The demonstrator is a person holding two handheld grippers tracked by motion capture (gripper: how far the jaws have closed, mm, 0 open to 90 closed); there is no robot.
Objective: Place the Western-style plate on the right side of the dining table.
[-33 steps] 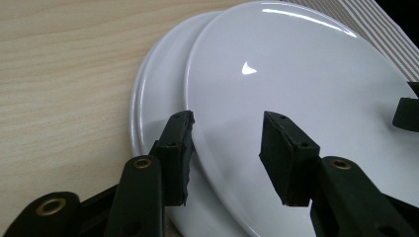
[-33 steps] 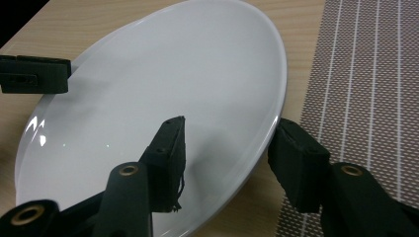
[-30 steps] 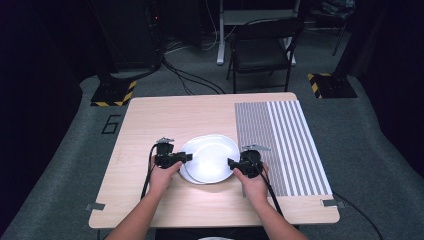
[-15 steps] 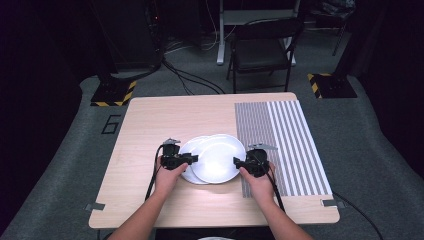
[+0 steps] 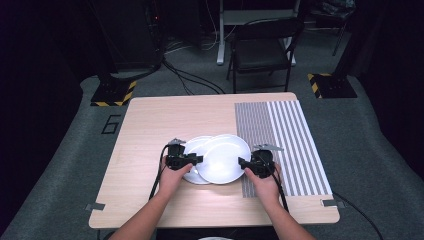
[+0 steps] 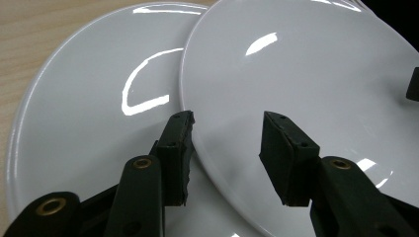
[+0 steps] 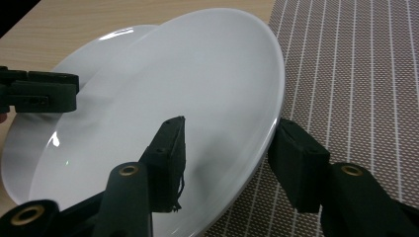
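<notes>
Top plate has slid right since a sec ago, now overlapping the lower plate and edging twd the striped mat. Right gripper is clamped on top plate's rim. Left gripper is near closed, prob pinning the lower plate, hard to confirm. Stack is being split; top plate likely goes onto the mat.

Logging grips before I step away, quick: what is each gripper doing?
Left gripper: shut on the upper plate's left rim.
Right gripper: shut on its right rim.
</notes>
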